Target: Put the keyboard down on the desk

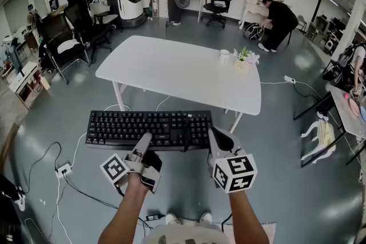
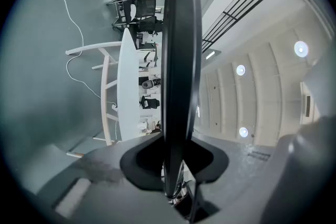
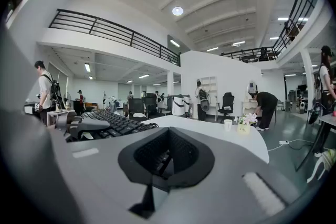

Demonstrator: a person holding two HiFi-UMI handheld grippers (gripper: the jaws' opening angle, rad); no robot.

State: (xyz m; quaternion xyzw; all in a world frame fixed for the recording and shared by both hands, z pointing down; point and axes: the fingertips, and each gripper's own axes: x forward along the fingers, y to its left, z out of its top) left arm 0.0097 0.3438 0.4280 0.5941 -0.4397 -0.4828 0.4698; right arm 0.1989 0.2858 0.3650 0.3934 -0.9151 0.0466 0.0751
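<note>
- Left gripper (image 1: pixel 145 143), lower centre-left of the head view: it is rolled onto its side, with its jaws clenched above and below the near edge of the keyboard. Its own view shows the board edge-on, pinched between the pads.
- Keyboard (image 1: pixel 143 126), lower middle of the frame: black and full-size, it is carried level in the air, short of the desk and not touching it. It looks like a stiff, fairly light plastic slab, long enough to tip about a single pinch. The keys would give under pressure, so the bare rim of the near edge seems the sounder hold. It should go down flat.
- Cable (image 1: pixel 186 135), centre: it crosses the keys and drops over the near edge. It could snag or get trapped under the board.
- Desk (image 1: pixel 166 74), middle of the frame: the top is white, and its near and left parts are bare.
- Right gripper (image 1: pixel 218 139), lower centre-right: it is upright, with its jaws drawn together to a thin slit and nothing seen between them. It sits just beside the board's near right corner. Whether it touches the board is unclear.
- Cup (image 1: pixel 224 56), upper right of centre: white, standing on the desk's right end. Its inside is not visible.
- Flower pot (image 1: pixel 242 61), just right of the cup: small, holding pale blossoms and green leaves.
</note>
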